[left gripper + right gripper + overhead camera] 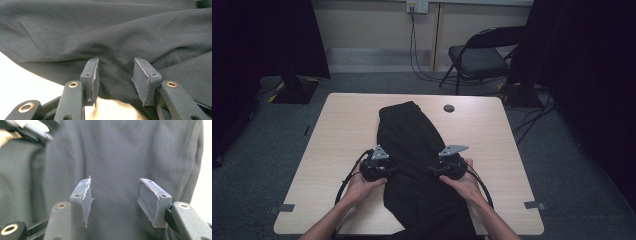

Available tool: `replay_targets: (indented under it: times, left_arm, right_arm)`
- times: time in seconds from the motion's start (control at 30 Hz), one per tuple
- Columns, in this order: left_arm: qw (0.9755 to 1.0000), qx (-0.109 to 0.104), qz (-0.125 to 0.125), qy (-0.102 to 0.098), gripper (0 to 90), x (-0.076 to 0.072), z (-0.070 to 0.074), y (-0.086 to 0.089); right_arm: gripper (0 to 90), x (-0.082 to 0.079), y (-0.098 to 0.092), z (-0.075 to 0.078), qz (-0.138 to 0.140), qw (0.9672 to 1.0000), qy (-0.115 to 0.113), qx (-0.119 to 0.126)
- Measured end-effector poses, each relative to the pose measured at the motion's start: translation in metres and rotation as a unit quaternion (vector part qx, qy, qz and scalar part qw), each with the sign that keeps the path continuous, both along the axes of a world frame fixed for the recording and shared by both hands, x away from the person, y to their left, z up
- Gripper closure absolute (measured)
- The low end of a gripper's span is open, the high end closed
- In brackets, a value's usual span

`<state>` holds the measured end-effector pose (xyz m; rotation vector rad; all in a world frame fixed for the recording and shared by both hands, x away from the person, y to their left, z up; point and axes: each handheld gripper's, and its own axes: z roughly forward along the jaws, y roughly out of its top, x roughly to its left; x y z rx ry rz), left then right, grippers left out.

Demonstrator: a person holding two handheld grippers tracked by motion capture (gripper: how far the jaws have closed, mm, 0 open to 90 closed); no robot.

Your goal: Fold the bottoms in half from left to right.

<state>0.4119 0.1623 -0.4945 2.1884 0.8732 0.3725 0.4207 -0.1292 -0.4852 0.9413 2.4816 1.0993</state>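
A black garment lies lengthwise down the middle of the pale wooden table, its near end hanging over the front edge. My left gripper sits at the garment's left edge. In the left gripper view this gripper has its jaws apart, with a creased fold of the garment between them and both pad faces bare. My right gripper is at the garment's right side. It stands open over smooth cloth, with nothing pinched. The other gripper shows blurred at the top left of the right gripper view.
Bare tabletop flanks the garment on both sides. A round cable hole sits near the table's far edge. A folding chair stands beyond the table at the right. Cables hang from a wall socket. Dark curtains close off both sides.
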Motion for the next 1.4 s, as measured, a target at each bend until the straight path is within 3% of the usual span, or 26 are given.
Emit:
replay_targets:
  times: [0.07,0.1,0.23,0.3,0.47,0.6,0.73,0.77,0.87,0.97,1.07,1.1,1.13,1.17,1.23,1.33,1.37,1.4]
  left_arm:
    - [1.0,0.0,-0.005,0.0,56.2,-0.003,0.0,-0.002]
    - [1.0,0.001,-0.007,0.001,56.2,-0.003,0.0,-0.003]
    - [0.9999,-0.005,-0.009,-0.003,56.1,-0.006,-0.001,-0.005]
    - [0.9999,-0.005,-0.015,-0.001,55.5,-0.007,-0.001,-0.007]
    - [0.9991,-0.01,-0.042,-0.002,54.9,-0.014,-0.002,-0.021]
    - [0.9976,-0.008,-0.069,-0.002,54.2,-0.025,-0.002,-0.034]
    - [0.997,-0.001,-0.077,0.005,52.9,-0.039,0.0,-0.045]
    - [0.9967,0.005,-0.081,0.008,52.9,-0.043,0.001,-0.047]
    - [0.9954,0.007,-0.095,0.009,52.9,-0.055,0.002,-0.047]
    - [0.9962,0.033,-0.081,0.003,52.1,-0.067,0.005,-0.046]
    - [0.9946,0.04,-0.096,-0.005,52.1,-0.076,0.006,-0.044]
    - [0.9943,0.039,-0.099,0.0,52.1,-0.078,0.006,-0.042]
    - [0.9945,0.031,-0.098,0.02,52.1,-0.079,0.006,-0.04]
    - [0.9942,0.027,-0.102,0.021,51.4,-0.08,0.006,-0.039]
    - [0.9936,0.028,-0.108,0.019,51.0,-0.082,0.006,-0.038]
    - [0.9912,0.034,-0.122,0.038,50.4,-0.086,0.009,-0.037]
    - [0.9911,0.045,-0.118,0.042,50.8,-0.085,0.011,-0.035]
    - [0.9922,0.042,-0.106,0.052,55.6,-0.082,0.013,-0.033]
  right_arm:
    - [43.2,-0.004,-0.004,-0.006,0.0,0.9998,0.011,-0.017]
    - [42.9,-0.007,-0.008,-0.008,0.0,0.9998,0.004,-0.019]
    - [43.0,-0.019,-0.024,-0.008,0.005,0.9996,0.013,-0.025]
    - [43.0,-0.033,-0.034,-0.009,0.021,0.9995,0.009,-0.019]
    - [43.1,-0.078,-0.05,-0.005,0.041,0.9983,0.024,-0.035]
    - [42.9,-0.112,-0.053,-0.002,0.066,0.9962,0.041,-0.041]
    - [43.3,-0.128,-0.043,0.0,0.105,0.9923,0.043,-0.049]
    - [42.6,-0.126,-0.041,0.0,0.105,0.9927,0.041,-0.044]
    - [42.2,-0.104,-0.041,0.008,0.053,0.9985,0.011,0.009]
    - [42.6,-0.072,-0.039,0.013,0.006,0.9996,-0.014,0.025]
    - [43.6,-0.04,-0.033,0.016,-0.014,0.9992,-0.031,0.022]
    - [43.6,-0.028,-0.03,0.016,-0.019,0.9991,-0.027,0.026]
    - [43.6,-0.015,-0.026,0.015,-0.024,0.9991,-0.03,0.02]
    - [43.7,0.001,-0.021,0.012,-0.033,0.9987,-0.038,0.005]
    - [43.1,0.014,-0.018,0.008,-0.05,0.9981,-0.033,0.012]
    - [42.9,0.022,-0.014,-0.004,-0.052,0.9983,-0.022,-0.012]
    - [42.2,0.022,-0.014,-0.009,-0.049,0.9985,-0.01,-0.021]
    - [41.9,0.02,-0.016,-0.012,-0.045,0.9989,-0.011,-0.013]
